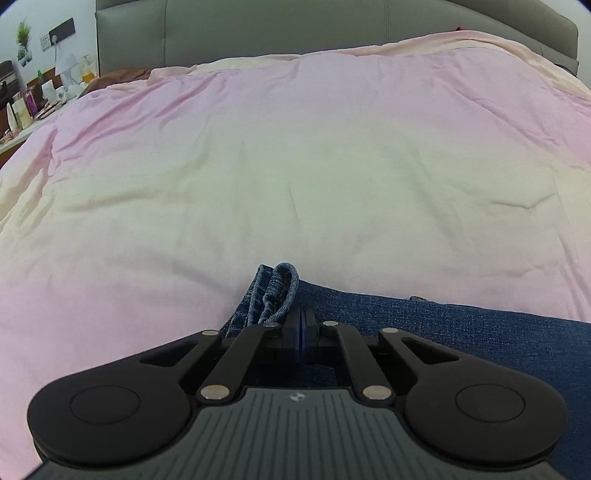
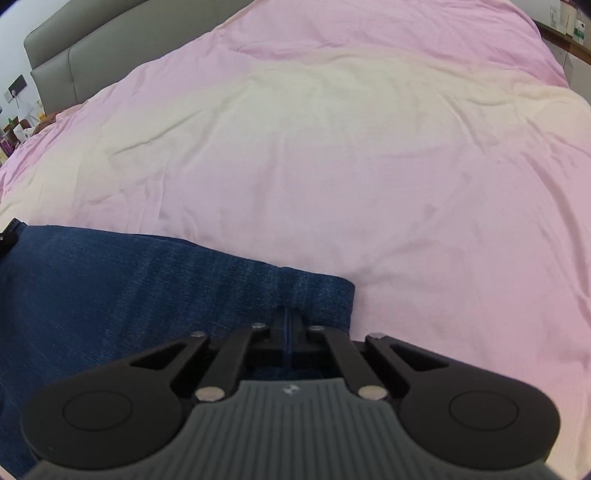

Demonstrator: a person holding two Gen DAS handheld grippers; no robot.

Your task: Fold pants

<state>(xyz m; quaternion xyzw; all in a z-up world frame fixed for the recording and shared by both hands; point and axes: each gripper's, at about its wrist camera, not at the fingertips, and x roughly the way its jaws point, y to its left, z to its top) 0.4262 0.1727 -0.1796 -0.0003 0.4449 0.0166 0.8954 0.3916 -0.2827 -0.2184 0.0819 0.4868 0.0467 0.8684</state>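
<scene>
Dark blue denim pants (image 1: 443,332) lie flat on the pink bed cover (image 1: 295,166), low in both wrist views. My left gripper (image 1: 301,314) is shut on the pants at their left end, where a stitched hem (image 1: 277,291) bunches up in a loop just past the fingertips. In the right wrist view the pants (image 2: 129,295) stretch off to the left. My right gripper (image 2: 288,314) is shut on their right end, close to the corner, and a small crease in the denim runs up from the fingertips.
The pink cover (image 2: 369,147) spreads wide beyond the pants. A grey padded headboard (image 1: 258,33) stands at the far end. A bedside table (image 1: 44,96) with bottles and a small lamp is at the far left. Bottles on a ledge (image 2: 576,22) show at the far right.
</scene>
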